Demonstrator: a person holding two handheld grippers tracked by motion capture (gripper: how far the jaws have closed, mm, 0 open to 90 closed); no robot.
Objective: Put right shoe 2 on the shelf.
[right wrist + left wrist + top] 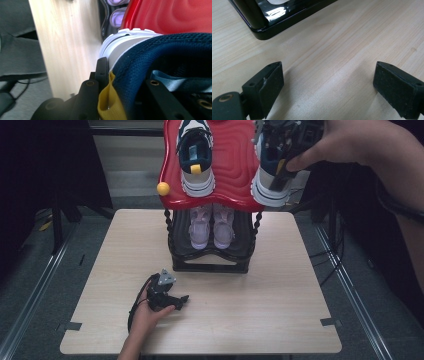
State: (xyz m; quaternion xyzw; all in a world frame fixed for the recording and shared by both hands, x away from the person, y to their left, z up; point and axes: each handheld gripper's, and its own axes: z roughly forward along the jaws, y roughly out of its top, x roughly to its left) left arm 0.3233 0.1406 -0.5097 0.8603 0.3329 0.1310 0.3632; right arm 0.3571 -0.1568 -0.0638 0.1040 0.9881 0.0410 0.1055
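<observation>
left tongs (172, 299) near-left on bench (280, 290), held by left hand (147, 315), jaws wide apart, nothing between them. right tongs (280, 150) far right, clamped on heel collar of navy sneaker (272, 175) at yellow pull tab (107, 105). sneaker on right edge of red top shelf (232, 165); matching sneaker (196, 157) at shelf left. lilac shoes (212, 225) on lower shelf.

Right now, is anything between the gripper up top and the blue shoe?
No. The right gripper is already shut on the heel of the blue shoe on the red shelf; one jaw presses its collar beside the yellow tab.
</observation>
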